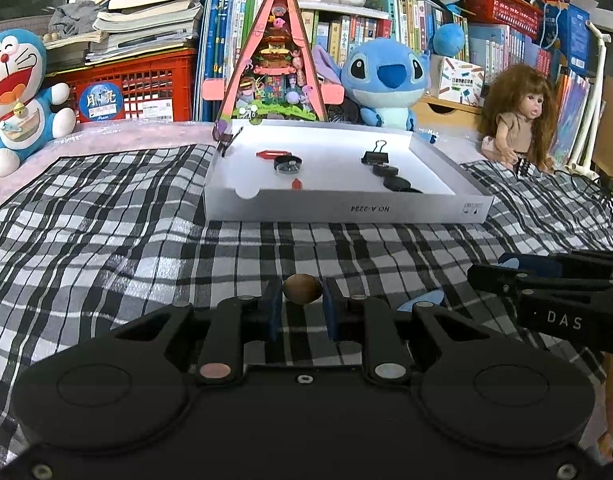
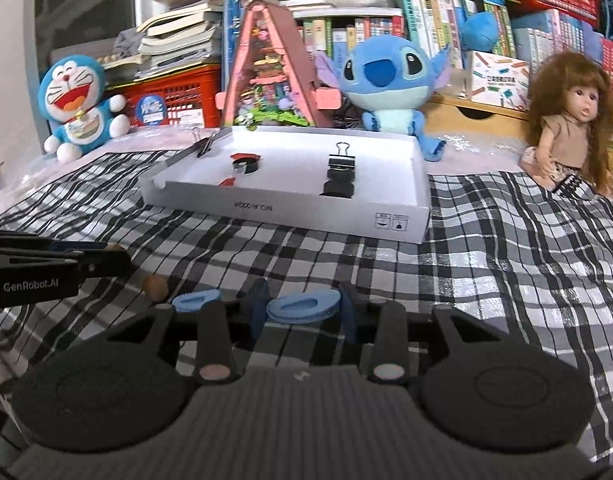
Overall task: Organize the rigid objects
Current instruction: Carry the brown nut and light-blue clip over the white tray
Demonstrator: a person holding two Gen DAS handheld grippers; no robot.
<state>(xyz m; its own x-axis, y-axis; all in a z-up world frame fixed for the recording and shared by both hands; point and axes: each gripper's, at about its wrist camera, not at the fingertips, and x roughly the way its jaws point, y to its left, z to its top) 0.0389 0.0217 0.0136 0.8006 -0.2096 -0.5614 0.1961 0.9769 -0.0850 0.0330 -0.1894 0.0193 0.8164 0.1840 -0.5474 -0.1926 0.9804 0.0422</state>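
Checked cloth (image 1: 106, 216) underfoot: both grippers loaded.
Left gripper (image 1: 302, 304) pinches a hard, smooth brown nut (image 1: 302, 288), liable to slip; right gripper (image 2: 304, 312) clamps a light blue oval piece (image 2: 304, 307) across its width.

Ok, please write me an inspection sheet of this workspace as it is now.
Surface: checked cloth over a bed, wrinkled.
Job's things: white tray holding a binder clip, black round parts and small red pieces; brown nut; blue oval piece; second blue piece and second nut on the cloth.
Clutter: nothing seen on the cloth.
Grippers: left gripper shut on the brown nut; right gripper shut on the blue oval piece.
Cables: black cable at far right.
Surroundings: plush toys, doll, books, red crates.
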